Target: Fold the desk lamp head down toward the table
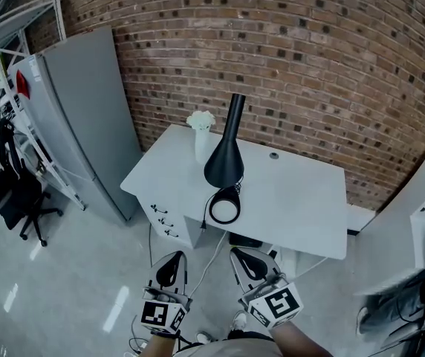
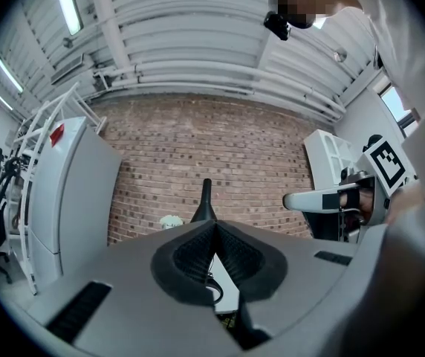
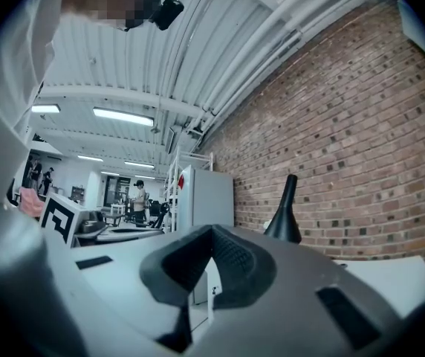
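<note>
1. Hovering the left gripper at near left, short of the surface and well apart from the lamp.
2. Pressing its fingers together, gripping nothing.
3. Hovering the right gripper just beside it at near right, also short of the surface.
4. Showing its fingers meeting at the tips, with nothing between them.
5. Finding the lamp standing on the surface by the brick wall, its black cone narrowing upward and a round white-centred ring lying at its near foot.
6. Finding a white vase just left of the lamp and a grey cabinet further left.
</note>
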`<act>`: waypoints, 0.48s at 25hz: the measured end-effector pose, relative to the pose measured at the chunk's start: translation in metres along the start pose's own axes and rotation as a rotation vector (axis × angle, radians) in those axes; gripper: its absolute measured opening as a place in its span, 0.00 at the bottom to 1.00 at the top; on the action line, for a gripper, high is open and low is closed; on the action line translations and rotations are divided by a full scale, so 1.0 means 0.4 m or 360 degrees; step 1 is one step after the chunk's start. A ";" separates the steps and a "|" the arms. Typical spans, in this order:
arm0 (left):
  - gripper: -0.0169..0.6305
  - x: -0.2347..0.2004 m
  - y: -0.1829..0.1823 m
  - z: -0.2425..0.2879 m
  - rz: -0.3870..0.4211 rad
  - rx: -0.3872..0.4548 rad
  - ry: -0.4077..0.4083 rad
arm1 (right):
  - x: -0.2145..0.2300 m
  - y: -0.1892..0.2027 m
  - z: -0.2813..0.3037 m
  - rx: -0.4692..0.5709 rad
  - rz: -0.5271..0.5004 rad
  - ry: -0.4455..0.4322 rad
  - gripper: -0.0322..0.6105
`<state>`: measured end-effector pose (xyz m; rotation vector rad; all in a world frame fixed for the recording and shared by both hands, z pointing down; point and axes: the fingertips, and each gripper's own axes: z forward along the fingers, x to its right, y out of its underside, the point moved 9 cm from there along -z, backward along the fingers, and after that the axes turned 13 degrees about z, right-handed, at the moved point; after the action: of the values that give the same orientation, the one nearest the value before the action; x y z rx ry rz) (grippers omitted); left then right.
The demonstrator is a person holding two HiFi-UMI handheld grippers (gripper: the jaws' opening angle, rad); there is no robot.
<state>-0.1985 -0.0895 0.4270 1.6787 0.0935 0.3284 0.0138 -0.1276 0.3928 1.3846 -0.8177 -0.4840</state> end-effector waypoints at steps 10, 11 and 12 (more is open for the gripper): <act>0.04 0.001 0.012 0.018 -0.0010 -0.0008 0.0023 | 0.012 0.006 0.007 -0.0009 0.0020 0.0013 0.07; 0.04 0.002 0.013 0.019 -0.0012 -0.0010 0.0027 | 0.014 0.006 0.007 -0.0010 0.0021 0.0015 0.07; 0.04 0.003 0.014 0.021 -0.0013 -0.0010 0.0029 | 0.015 0.007 0.007 -0.0010 0.0022 0.0016 0.07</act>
<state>-0.1959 -0.0979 0.4320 1.6689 0.1130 0.3373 0.0150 -0.1333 0.3967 1.3739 -0.8167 -0.4682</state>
